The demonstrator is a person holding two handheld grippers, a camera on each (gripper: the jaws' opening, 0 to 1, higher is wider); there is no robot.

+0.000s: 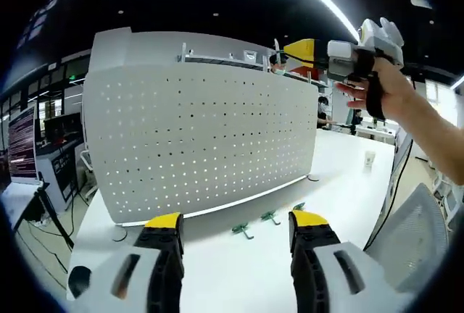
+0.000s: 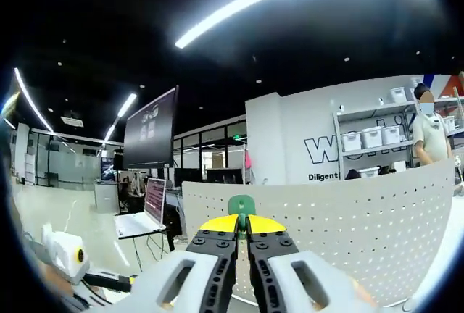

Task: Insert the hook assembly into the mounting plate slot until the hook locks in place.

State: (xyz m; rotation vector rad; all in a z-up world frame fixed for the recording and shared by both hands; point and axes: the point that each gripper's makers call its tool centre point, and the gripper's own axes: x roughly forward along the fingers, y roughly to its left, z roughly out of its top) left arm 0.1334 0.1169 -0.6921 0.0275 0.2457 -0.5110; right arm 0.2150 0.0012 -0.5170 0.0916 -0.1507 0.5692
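Left gripper [image 1: 235, 230] jaws apart; right gripper [image 2: 242, 224] jaws clamped.

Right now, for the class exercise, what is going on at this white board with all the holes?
A person holds a gripper in each hand. The right gripper has its fingers shut on a green hook and is raised near the top edge of the white pegboard, which stands upright on a white table. The left gripper is open and low over the table. Three more green hooks lie at the board's foot. No hook is in the board yet.
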